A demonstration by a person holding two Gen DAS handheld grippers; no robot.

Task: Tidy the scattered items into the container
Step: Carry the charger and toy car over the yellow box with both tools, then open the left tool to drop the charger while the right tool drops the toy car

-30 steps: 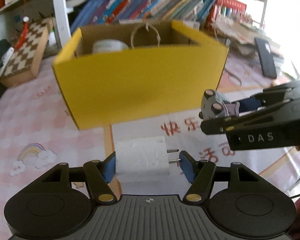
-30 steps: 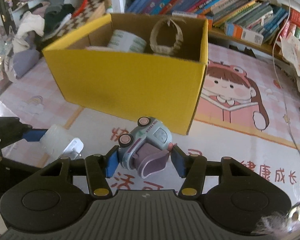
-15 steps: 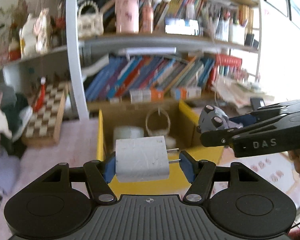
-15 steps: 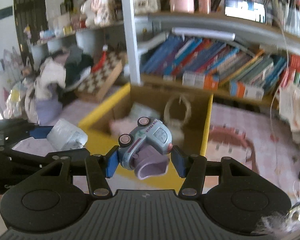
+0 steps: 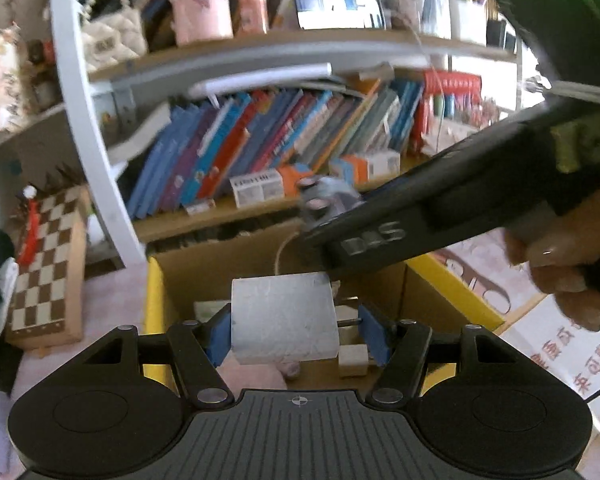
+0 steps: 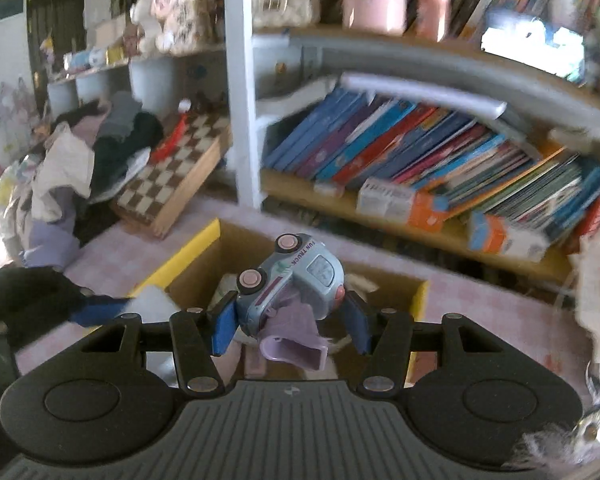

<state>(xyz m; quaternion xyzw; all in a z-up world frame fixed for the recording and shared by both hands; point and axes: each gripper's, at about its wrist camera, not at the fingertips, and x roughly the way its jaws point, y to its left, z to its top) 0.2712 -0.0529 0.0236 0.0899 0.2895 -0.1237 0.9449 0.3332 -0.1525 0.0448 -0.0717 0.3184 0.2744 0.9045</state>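
Left gripper (image 5: 294, 334) pinches the white plastic plug adapter (image 5: 284, 318), lower centre of frame, above the open yellow cardboard box (image 5: 154, 300). Right gripper (image 6: 290, 322) pinches the pale-blue toy truck (image 6: 296, 280), centre frame, over the same box.

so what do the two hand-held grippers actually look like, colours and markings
Both match: the left hand-held gripper and right hand-held gripper have matte black bodies with a ribbed grey top plate, a small crosshair mark, round discs either side, silver rivets on black linkages, and blue finger pads. Seen side-on from the left wrist view, the right one carries raised "DAS" lettering.
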